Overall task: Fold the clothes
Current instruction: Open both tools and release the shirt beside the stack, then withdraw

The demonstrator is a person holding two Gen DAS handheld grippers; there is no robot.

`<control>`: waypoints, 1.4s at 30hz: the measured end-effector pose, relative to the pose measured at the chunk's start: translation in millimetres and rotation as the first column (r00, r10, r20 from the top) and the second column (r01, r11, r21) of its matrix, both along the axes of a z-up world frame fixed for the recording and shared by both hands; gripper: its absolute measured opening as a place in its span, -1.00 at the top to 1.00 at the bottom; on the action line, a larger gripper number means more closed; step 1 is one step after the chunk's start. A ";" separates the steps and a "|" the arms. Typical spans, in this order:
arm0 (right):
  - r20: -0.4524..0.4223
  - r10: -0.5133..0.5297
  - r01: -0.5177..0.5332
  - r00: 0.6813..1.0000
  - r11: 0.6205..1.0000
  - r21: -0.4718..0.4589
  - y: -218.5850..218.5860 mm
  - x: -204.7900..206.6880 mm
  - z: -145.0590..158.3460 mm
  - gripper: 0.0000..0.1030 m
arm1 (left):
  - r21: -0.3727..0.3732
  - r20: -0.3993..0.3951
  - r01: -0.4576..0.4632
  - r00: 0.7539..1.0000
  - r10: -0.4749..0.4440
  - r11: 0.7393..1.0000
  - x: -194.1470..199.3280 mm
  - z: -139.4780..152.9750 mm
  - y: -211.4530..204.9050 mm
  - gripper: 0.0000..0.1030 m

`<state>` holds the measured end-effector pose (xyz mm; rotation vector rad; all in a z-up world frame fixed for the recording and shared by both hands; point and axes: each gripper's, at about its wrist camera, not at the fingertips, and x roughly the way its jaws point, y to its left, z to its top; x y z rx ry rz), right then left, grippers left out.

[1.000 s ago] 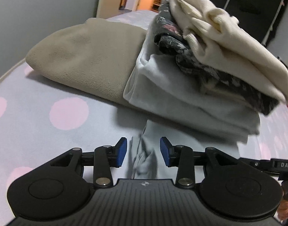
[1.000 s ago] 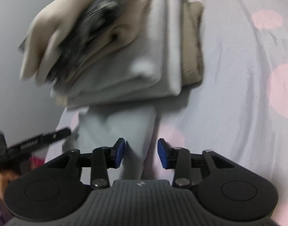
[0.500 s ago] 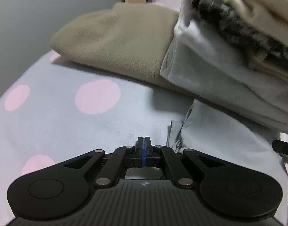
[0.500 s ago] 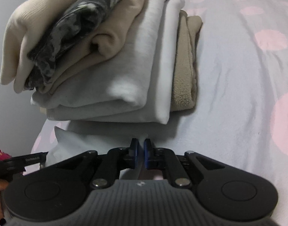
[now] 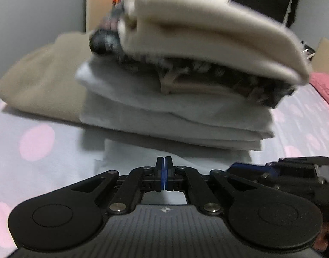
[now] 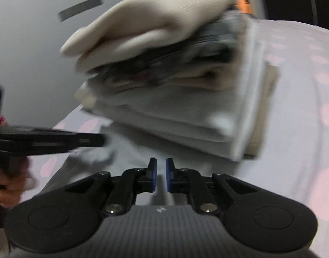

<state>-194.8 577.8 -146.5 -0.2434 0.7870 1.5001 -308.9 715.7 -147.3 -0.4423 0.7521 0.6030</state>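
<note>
Pale grey garment (image 5: 143,157) flat, lengthwise under clothes stack (image 5: 186,81), left claw (image 5: 164,173) pinching its edge

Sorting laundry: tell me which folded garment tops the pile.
The cream knit garment; it lies on the dark patterned garment, above the white ones.

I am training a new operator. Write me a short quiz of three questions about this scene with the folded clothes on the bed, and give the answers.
1. True or false: in the left wrist view, the left tool has its jaws pressed together.
2. Which garment lies on top of the pile? A) the dark patterned one B) the cream garment C) the tan fleece
3. Fill in the missing word: the bed sheet is pale with ____ dots.

Key: 1 true; 2 B; 3 pink.
</note>
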 end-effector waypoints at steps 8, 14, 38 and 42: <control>0.054 0.063 -0.061 0.997 0.997 -0.052 47.8 -18.3 -29.0 0.90 | -0.022 -0.039 -0.086 0.996 0.085 0.996 -16.6 -26.2 15.7 1.00; 0.157 0.049 -0.039 0.986 0.997 -0.068 61.6 -19.6 -27.0 0.91 | 0.003 -0.059 -0.122 0.991 0.122 0.993 -26.0 -21.2 14.6 1.00; 0.046 0.147 -0.137 0.988 0.975 -0.175 -132.9 -100.8 -11.3 0.78 | -0.045 -0.255 -0.207 0.948 0.189 0.977 -142.4 13.4 -128.9 1.00; 0.000 0.106 -0.104 0.994 0.979 -0.175 -166.7 -103.1 4.5 0.74 | -0.012 -0.213 -0.227 0.952 0.219 0.974 -146.9 40.9 -168.3 0.96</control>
